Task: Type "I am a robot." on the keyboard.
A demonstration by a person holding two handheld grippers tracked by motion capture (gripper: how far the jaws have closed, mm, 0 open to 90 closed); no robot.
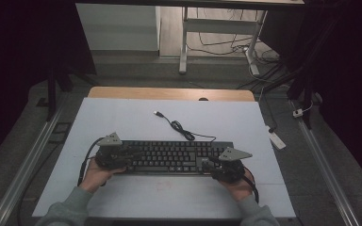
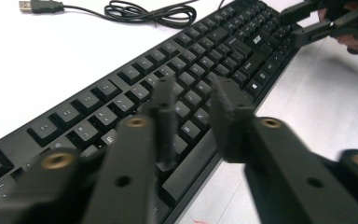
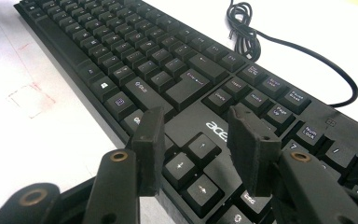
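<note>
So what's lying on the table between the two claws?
The black keyboard spans the stretch from the left claw to the right claw, one over each end, as the high view shows.

Both forearms wear grey-green sleeves (image 1: 73, 205) with ribbed cuffs at the wrists. Each hand carries a matte black tool. The left gripper (image 1: 122, 157) and the right gripper (image 1: 213, 165) each bear a flat grey three-cornered plate on top, and a black cable loops away from the back of each one. Seen close up, the jaws are thick black slabs with slightly rough, worn edges, set on angular black arms. Brass-coloured round bushings mark the pivots, with small dark screw holes just beside them.
</note>
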